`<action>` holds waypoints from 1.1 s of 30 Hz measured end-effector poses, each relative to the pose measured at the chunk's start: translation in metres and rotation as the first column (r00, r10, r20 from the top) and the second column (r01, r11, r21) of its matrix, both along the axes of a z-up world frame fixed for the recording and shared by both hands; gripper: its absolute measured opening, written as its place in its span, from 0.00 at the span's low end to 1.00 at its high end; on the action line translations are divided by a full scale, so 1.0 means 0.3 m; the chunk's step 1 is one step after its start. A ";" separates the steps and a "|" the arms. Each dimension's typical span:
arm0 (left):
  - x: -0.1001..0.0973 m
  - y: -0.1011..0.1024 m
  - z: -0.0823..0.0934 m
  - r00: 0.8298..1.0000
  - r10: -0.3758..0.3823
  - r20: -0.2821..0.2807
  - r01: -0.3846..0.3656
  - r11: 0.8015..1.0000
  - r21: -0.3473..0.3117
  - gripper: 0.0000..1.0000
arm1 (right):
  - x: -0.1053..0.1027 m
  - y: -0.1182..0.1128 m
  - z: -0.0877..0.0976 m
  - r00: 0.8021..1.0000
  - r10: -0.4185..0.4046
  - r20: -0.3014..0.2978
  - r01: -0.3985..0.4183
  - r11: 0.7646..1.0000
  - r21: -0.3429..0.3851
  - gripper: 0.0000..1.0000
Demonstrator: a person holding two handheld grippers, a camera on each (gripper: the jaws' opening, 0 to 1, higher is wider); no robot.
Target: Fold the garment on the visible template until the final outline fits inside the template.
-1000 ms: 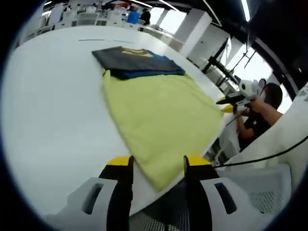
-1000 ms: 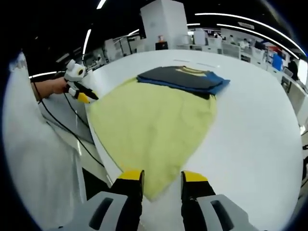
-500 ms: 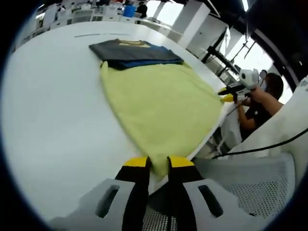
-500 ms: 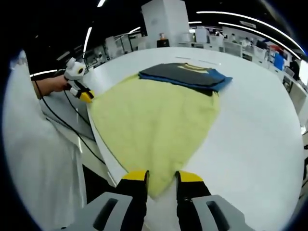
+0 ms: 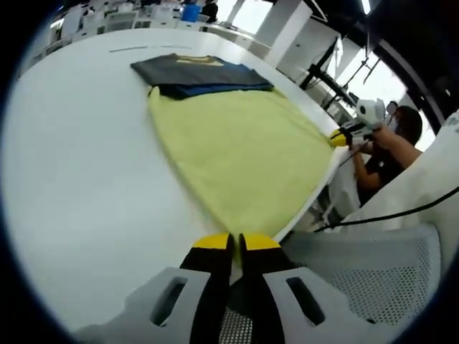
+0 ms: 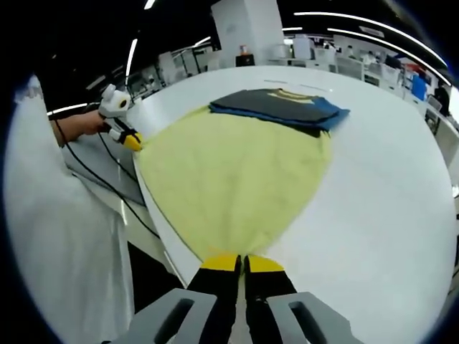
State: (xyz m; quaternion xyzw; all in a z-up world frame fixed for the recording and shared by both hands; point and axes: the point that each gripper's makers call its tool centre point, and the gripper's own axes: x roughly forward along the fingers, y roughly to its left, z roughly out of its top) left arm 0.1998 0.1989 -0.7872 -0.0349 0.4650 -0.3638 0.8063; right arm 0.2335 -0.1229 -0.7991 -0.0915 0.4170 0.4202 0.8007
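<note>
A yellow garment (image 5: 237,150) lies spread flat on the white table (image 5: 79,158), reaching the table's edge. In the left gripper view my left gripper (image 5: 235,242) is shut on the cloth's near corner at that edge. At the right of the same view my right gripper (image 5: 338,138) pinches the other corner. In the right gripper view the yellow garment (image 6: 229,172) runs down to my right gripper (image 6: 242,261), whose jaws are shut on its corner. My left gripper (image 6: 133,141) holds the far left corner there.
A folded dark and blue garment (image 5: 193,72) (image 6: 280,107) lies at the yellow cloth's far end. A mesh chair (image 5: 373,287) stands below the table edge. A person's white sleeve (image 6: 57,236) is on the left. Bare table (image 6: 387,186) lies to the right.
Both pairs of jaws stood open around the garment's corners a second ago and have closed onto them. The cloth looks slightly tauter along the table edge.
</note>
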 end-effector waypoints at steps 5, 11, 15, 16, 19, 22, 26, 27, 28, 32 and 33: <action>-0.005 0.004 0.001 1.000 -0.007 -0.013 0.007 1.000 -0.003 0.00 | -0.012 0.006 0.003 1.000 0.010 -0.017 -0.010 1.000 0.003 0.00; -0.012 0.019 0.003 1.000 -0.017 -0.026 0.017 1.000 0.000 0.00 | -0.042 0.018 0.010 0.997 0.012 -0.071 -0.010 1.000 0.026 0.00; -0.016 0.027 0.010 0.999 -0.026 -0.031 0.026 1.000 -0.001 0.00 | -0.053 0.022 0.017 0.995 0.003 -0.102 0.001 0.999 0.036 0.00; -0.015 0.030 0.015 0.999 -0.027 -0.030 0.027 1.000 -0.003 0.00 | -0.053 0.024 0.022 0.995 0.005 -0.101 -0.002 0.999 0.035 0.00; -0.007 0.035 0.029 0.999 -0.026 -0.024 0.026 1.000 -0.010 0.00 | -0.049 0.027 0.033 0.995 0.003 -0.099 0.001 0.999 0.035 0.00; 0.003 0.038 0.047 1.000 -0.026 -0.014 0.025 1.000 -0.018 0.00 | -0.039 0.029 0.050 0.996 0.003 -0.086 0.001 0.999 0.042 0.00; 0.014 0.040 0.068 1.000 -0.024 -0.002 0.024 0.999 -0.026 0.00 | -0.021 0.030 0.086 0.998 -0.009 -0.063 0.013 0.998 0.058 0.00; 0.017 0.040 0.073 1.000 -0.023 0.001 0.023 0.999 -0.027 0.00 | -0.018 0.031 0.095 0.998 -0.018 -0.066 0.022 0.998 0.061 0.00; 0.022 0.041 0.079 1.000 -0.024 0.008 0.024 0.999 -0.028 0.00 | -0.016 0.032 0.101 0.998 -0.020 -0.063 0.024 0.998 0.064 0.00; 0.041 0.046 0.100 0.999 -0.018 0.028 0.019 0.999 -0.037 0.00 | 0.004 0.032 0.129 0.999 -0.030 -0.034 0.032 0.997 0.072 0.00; 0.048 0.048 0.108 0.999 -0.015 0.036 0.017 0.999 -0.039 0.00 | 0.009 0.032 0.134 0.999 -0.032 -0.028 0.034 0.997 0.075 0.00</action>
